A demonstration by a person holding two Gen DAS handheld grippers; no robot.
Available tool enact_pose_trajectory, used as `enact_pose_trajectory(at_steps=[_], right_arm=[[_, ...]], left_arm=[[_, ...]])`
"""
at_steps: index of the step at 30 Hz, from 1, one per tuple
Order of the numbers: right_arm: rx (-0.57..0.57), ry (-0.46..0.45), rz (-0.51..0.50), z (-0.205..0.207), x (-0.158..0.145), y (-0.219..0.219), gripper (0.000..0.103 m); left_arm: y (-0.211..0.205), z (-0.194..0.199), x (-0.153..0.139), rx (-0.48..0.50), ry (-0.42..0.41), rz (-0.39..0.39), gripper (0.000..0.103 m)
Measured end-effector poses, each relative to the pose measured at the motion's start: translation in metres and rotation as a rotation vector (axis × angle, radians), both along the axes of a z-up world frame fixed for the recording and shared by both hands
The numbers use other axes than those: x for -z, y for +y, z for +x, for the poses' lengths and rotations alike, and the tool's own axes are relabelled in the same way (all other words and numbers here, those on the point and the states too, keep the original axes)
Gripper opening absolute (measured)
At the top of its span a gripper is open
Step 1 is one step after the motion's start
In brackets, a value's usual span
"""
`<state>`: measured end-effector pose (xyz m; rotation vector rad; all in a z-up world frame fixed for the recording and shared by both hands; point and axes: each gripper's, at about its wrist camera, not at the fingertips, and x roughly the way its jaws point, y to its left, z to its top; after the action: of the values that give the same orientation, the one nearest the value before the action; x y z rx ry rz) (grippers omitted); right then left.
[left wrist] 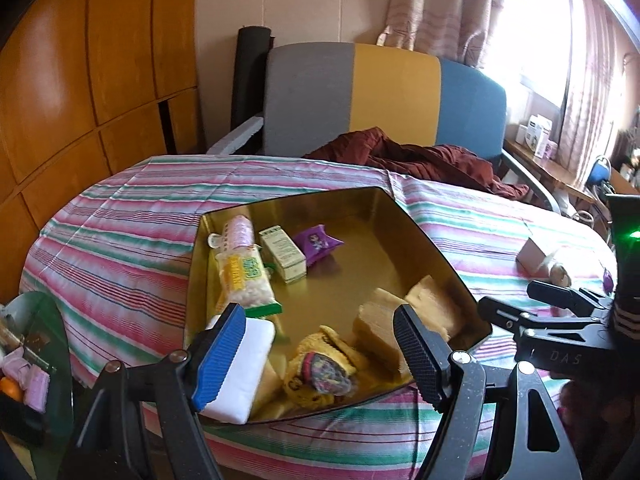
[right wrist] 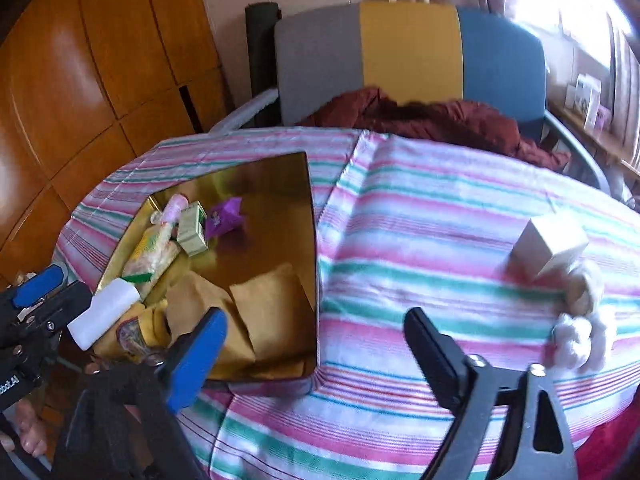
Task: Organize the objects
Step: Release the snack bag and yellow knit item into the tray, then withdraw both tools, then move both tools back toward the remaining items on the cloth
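Striped table (right wrist: 400, 216) bears gold tray (right wrist: 312, 240), small box (right wrist: 550, 246).

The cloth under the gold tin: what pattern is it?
The cloth has pink, green and white stripes, clearest in the right wrist view.

Tin on the worktop's left, box on its right.
The tin (right wrist: 276, 372) holds snack packets (right wrist: 150, 256) and a small carton (right wrist: 192, 228); the box (right wrist: 550, 246) stands well apart, cotton (right wrist: 580, 344) just before it.

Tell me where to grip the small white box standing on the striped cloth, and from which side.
Grip the small white box across its two upright side faces, above its middle, coming in level from the near side with the right gripper, whose jaws are open. It stands upright; the cotton tuft crowds its base.
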<state>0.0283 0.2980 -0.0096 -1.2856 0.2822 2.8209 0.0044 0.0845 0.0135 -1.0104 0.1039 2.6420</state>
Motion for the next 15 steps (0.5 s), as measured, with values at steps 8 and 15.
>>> enact_pose_trajectory(at_steps=[8,15], right_arm=[[0.016,-0.032,0.003,0.002,0.007,0.012,0.103],[0.109,-0.057,0.075,0.003,-0.004,0.057,0.103]], left_arm=[[0.016,0.004,0.005,0.051,-0.022,-0.012,0.077],[0.035,0.008,0.005,0.114,-0.031,-0.018,0.080]])
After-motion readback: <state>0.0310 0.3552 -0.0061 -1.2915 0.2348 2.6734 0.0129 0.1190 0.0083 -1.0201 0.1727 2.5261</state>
